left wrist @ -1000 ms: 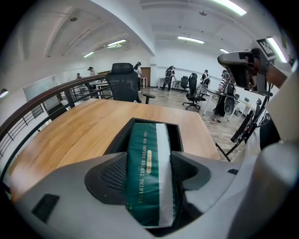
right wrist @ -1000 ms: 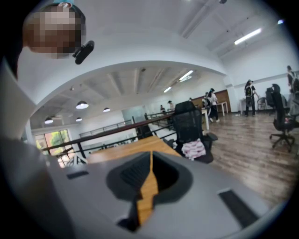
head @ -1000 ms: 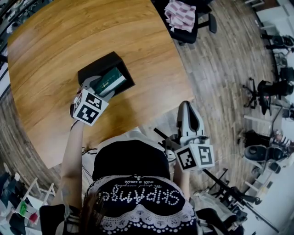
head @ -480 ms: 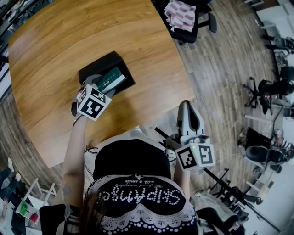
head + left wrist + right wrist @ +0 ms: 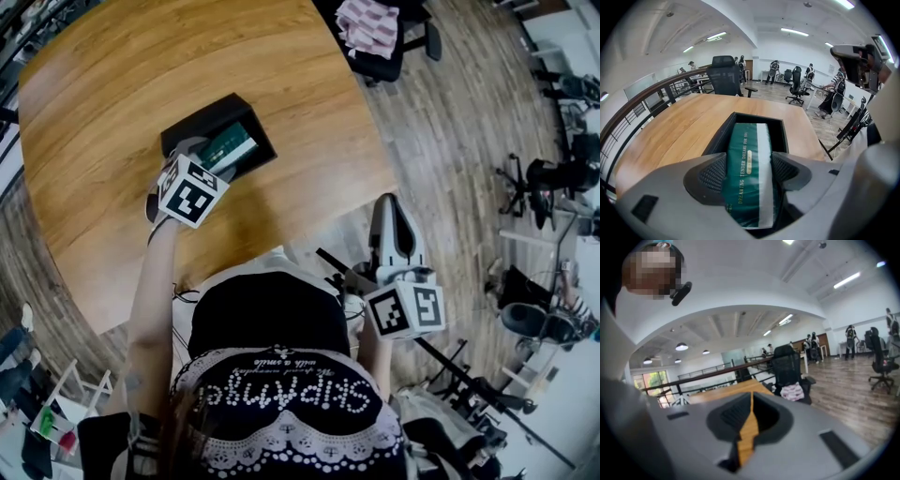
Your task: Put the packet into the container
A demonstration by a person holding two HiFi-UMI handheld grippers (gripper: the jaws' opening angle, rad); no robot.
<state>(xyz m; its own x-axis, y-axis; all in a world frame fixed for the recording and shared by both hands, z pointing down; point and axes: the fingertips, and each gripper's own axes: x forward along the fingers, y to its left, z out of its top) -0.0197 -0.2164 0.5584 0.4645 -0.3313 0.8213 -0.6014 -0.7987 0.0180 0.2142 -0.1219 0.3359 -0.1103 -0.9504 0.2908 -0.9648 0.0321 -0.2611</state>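
A green and white packet (image 5: pixel 228 147) is clamped between the jaws of my left gripper (image 5: pixel 204 159), which is shut on it. In the left gripper view the packet (image 5: pixel 747 145) runs lengthwise out of the gripper (image 5: pixel 749 171), and its far end reaches into the open black container (image 5: pixel 721 137). The container (image 5: pixel 202 122) stands on the wooden table (image 5: pixel 141 66) just beyond the gripper. My right gripper (image 5: pixel 392 206) hangs off the table's near right edge over the floor. Its jaws are shut with nothing in them, as the right gripper view (image 5: pixel 751 397) also shows.
An office chair with a pink checked cloth (image 5: pixel 370 28) stands past the table's far right corner. More chairs and stands (image 5: pixel 539 187) sit on the wood floor at the right. The table's curved front edge lies close to my body.
The left gripper has carried the packet a little farther over the container. The right gripper has shifted slightly to the right.
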